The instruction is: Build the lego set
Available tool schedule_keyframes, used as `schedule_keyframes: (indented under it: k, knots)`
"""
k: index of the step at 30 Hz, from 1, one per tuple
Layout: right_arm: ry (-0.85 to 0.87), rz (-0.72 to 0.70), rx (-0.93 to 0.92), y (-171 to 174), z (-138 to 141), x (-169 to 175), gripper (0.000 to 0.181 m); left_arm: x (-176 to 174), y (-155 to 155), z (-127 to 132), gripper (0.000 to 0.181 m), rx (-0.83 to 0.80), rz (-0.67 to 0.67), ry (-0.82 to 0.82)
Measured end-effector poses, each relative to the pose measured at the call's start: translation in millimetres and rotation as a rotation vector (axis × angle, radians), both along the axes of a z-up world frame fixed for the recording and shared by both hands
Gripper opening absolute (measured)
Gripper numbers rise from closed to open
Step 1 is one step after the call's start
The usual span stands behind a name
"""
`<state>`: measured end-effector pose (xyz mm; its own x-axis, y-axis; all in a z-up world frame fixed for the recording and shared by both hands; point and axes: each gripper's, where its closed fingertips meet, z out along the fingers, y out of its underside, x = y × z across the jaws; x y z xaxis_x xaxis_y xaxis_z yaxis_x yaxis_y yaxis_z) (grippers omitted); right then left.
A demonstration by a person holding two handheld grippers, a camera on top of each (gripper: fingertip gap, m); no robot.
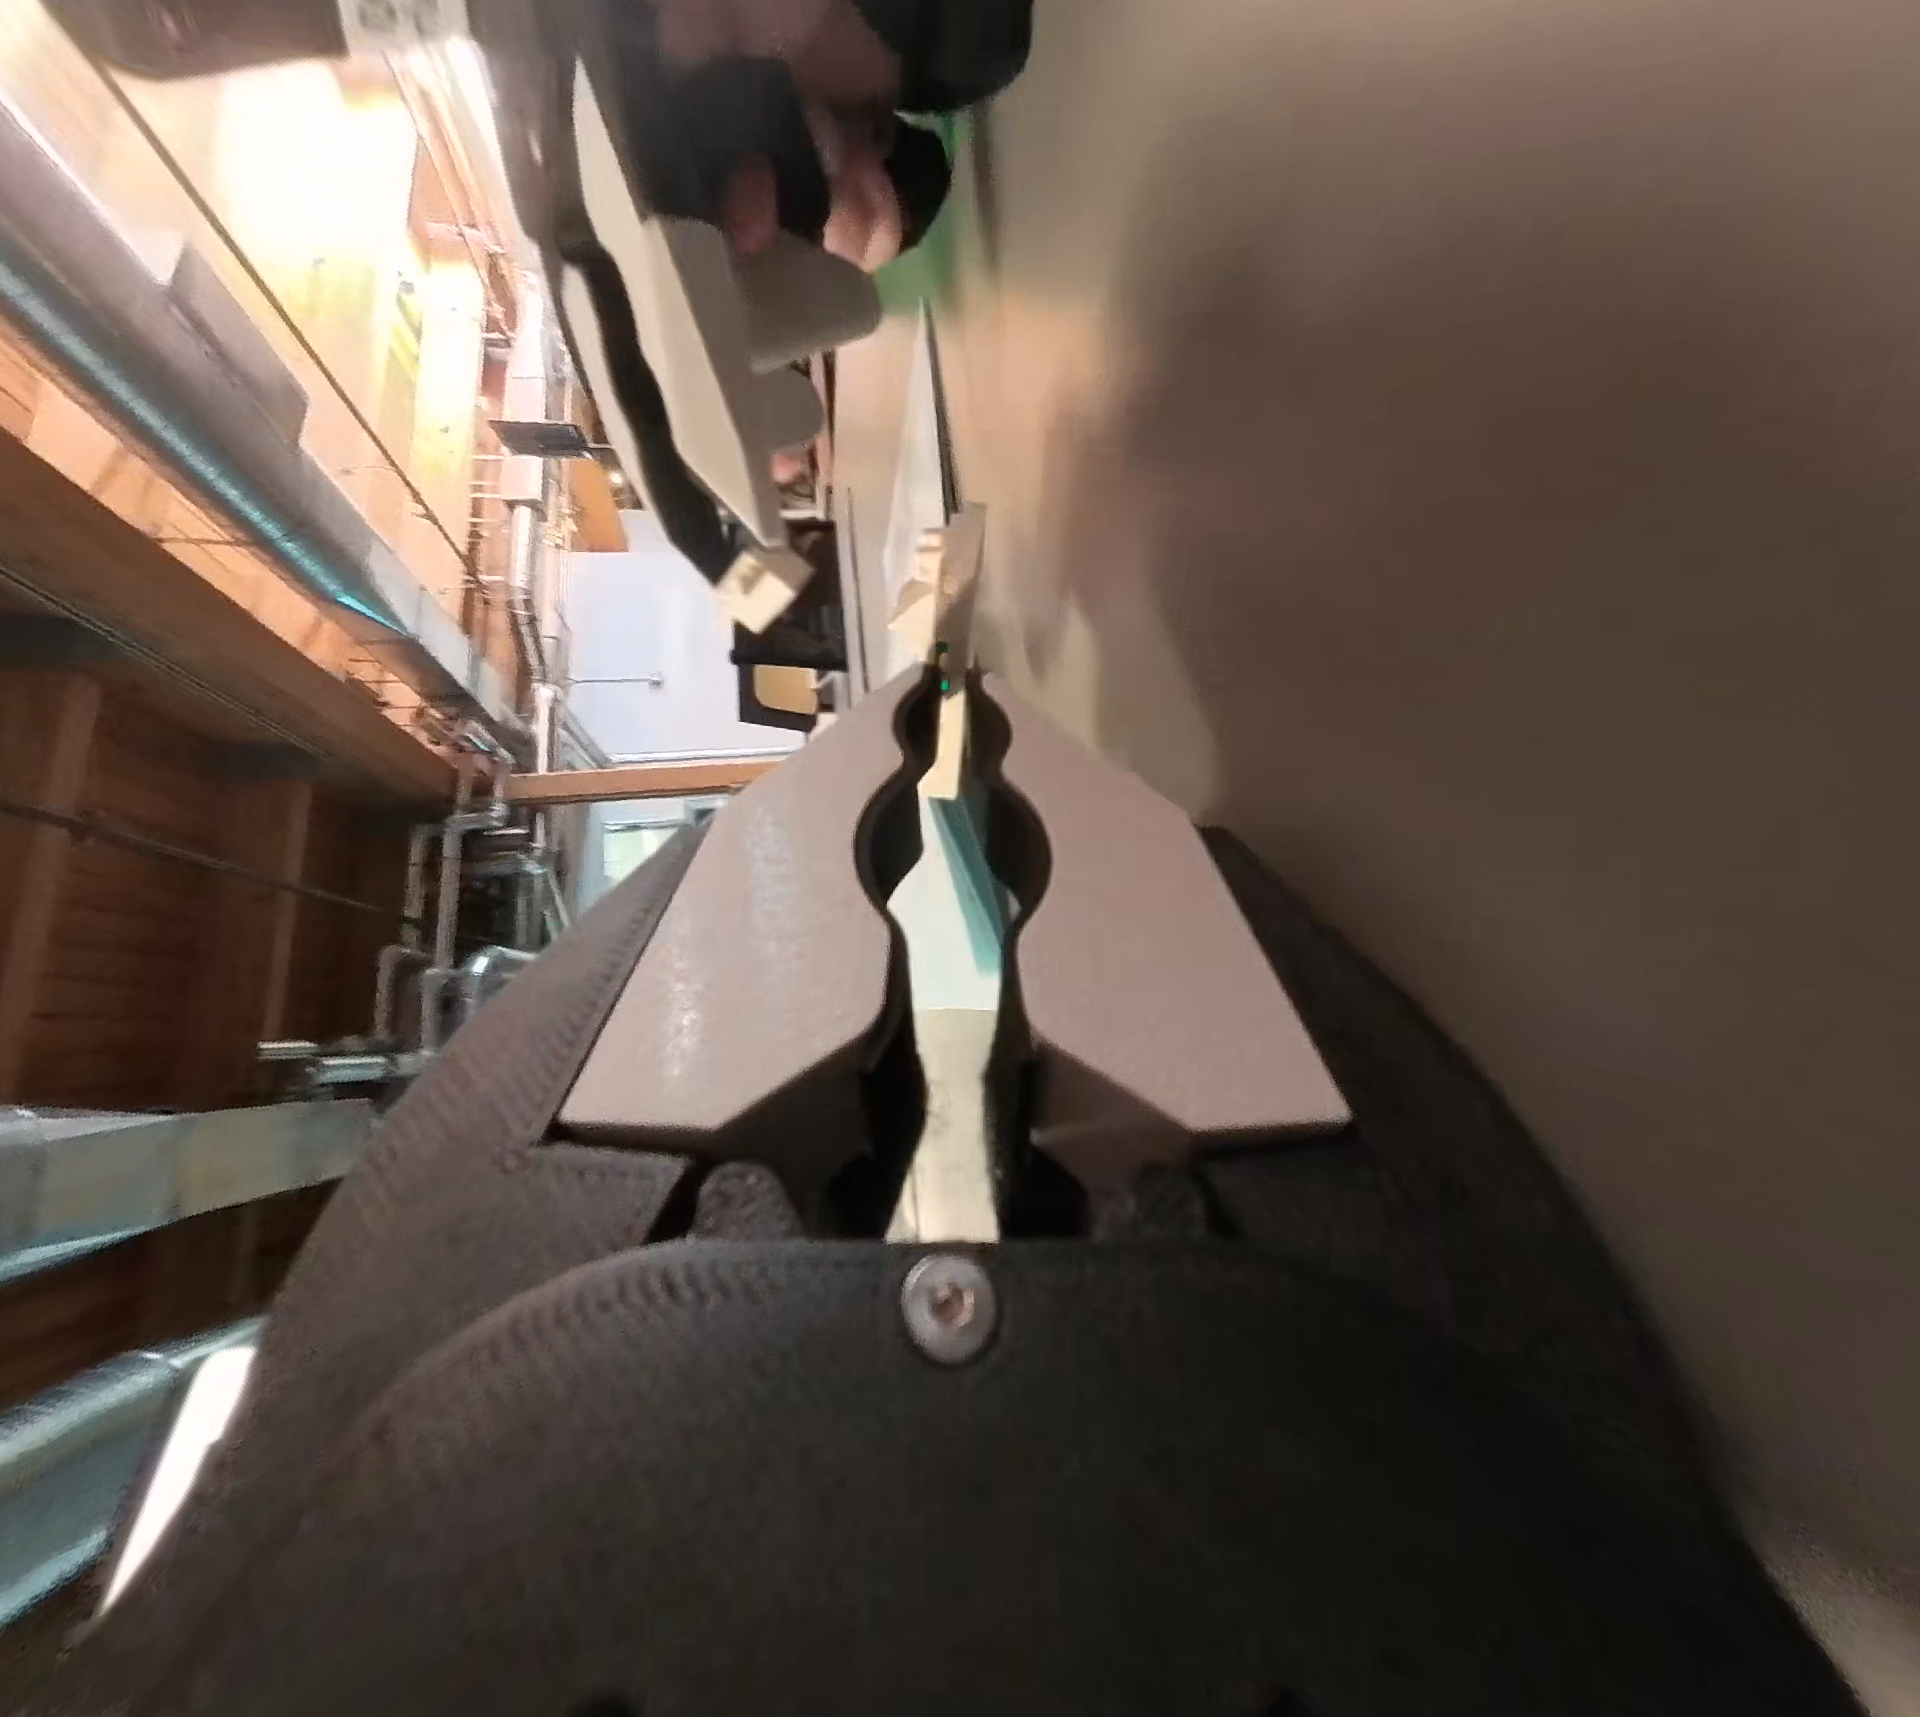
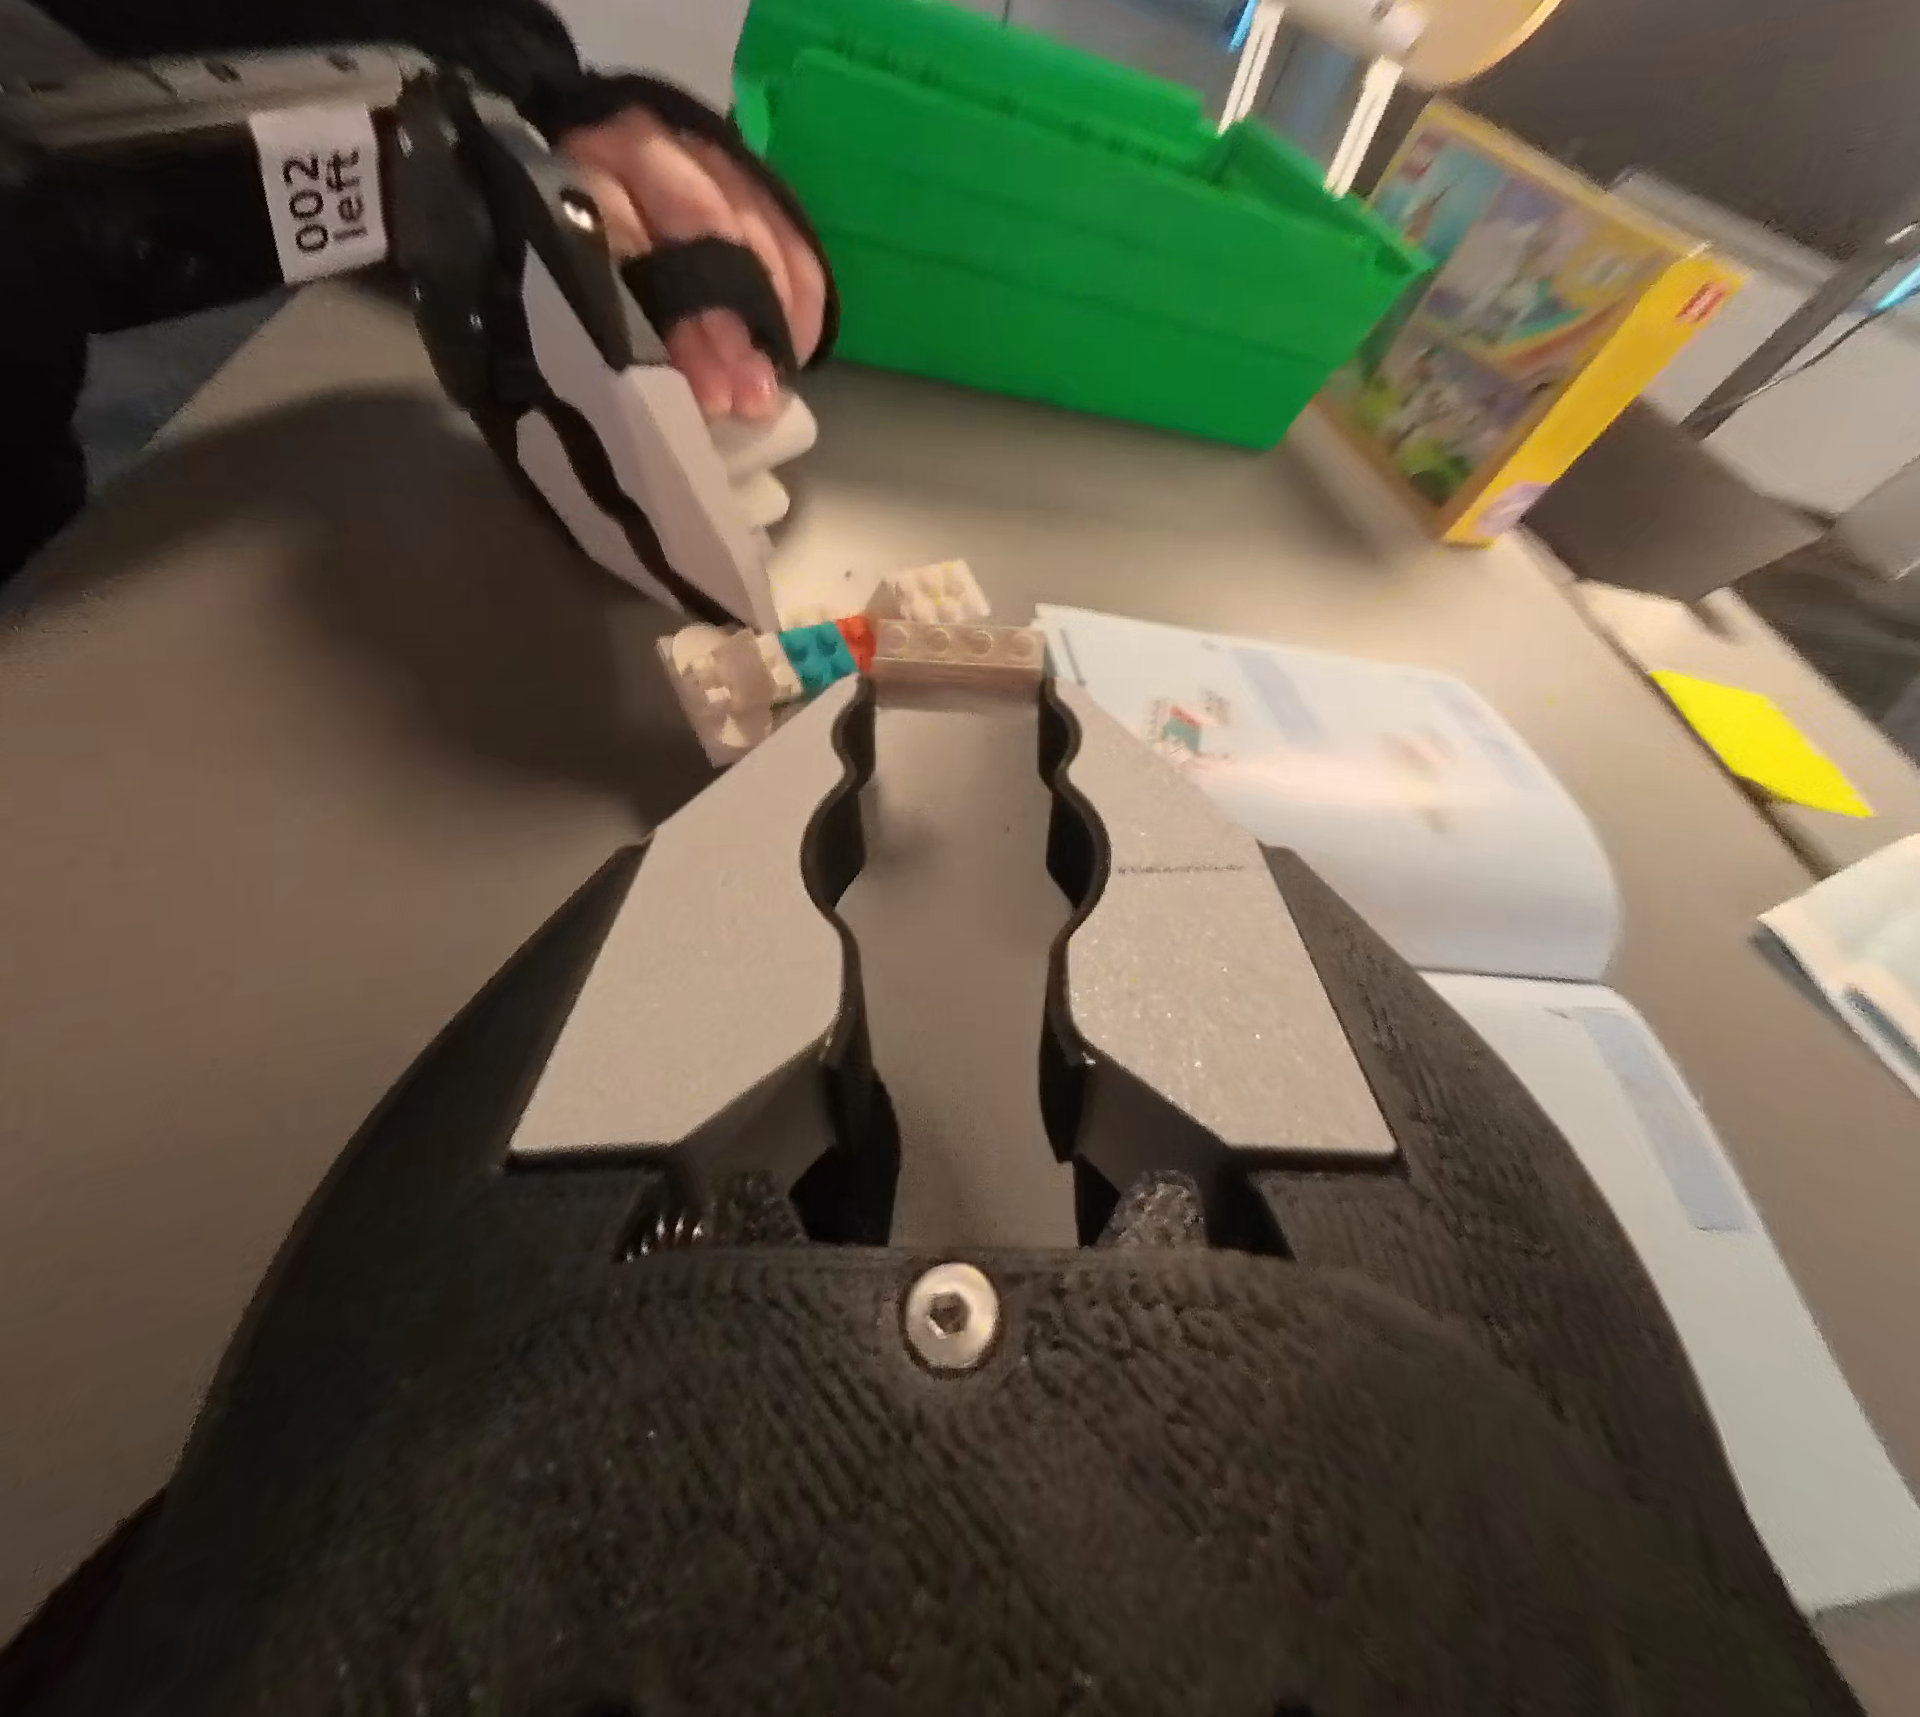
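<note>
Mid-tabletop [image 2: 312, 524], just beside open instruction booklet [image 2: 1351, 763]: small lego assembly [image 2: 774, 665] of white, teal and red pieces, one loose white brick [image 2: 930, 592] behind. Right gripper [image 2: 956, 691] spread wide around grey four-stud brick [image 2: 956, 654]; whether pads touch it, cannot tell. Left gripper [image 1: 951, 691] closed on assembly's white end, rolled sideways, pointing down toward tabletop. Hand [image 2: 717, 254] in fingerless black glove wraps its handle. Judgement: clamp grey brick square across its ends, keep level, align studs with red end, press straight while left braces. Green bin [image 2: 1039, 265] and lego box [image 2: 1507, 337] toward far edge.
</note>
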<state>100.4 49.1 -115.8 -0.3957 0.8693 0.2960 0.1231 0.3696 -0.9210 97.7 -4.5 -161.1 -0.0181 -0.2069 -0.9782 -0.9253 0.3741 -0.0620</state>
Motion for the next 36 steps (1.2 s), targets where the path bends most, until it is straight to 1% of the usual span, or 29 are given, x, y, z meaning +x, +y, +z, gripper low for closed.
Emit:
schedule_keyframes:
  k: [4, 8, 14, 21, 36]
  knots:
    - [0.079, -0.068, 0.044, 13.8, 6.7, 7.0, 0.030, -1.9, -1.6, -0.7, 0.003, -0.013, 0.000, -0.010]
    - [0.151, -0.110, 0.060, 18.3, 14.9, 9.6, 0.029, -3.9, -0.6, -2.6, 0.003, -0.037, 0.018, -0.020]
    - [0.238, -0.198, 0.177, 28.0, 18.4, 6.6, 0.030, -6.5, 0.0, -2.5, 0.003, -0.043, 0.036, -0.027]
    - [0.259, -0.228, 0.320, 28.2, 14.1, 3.5, 0.030, -7.3, -1.6, -1.7, 0.004, -0.040, 0.040, -0.027]
    - [0.271, -0.245, 0.361, 30.4, 14.1, 3.2, 0.030, -5.5, -5.8, -0.2, 0.004, -0.038, 0.036, -0.024]
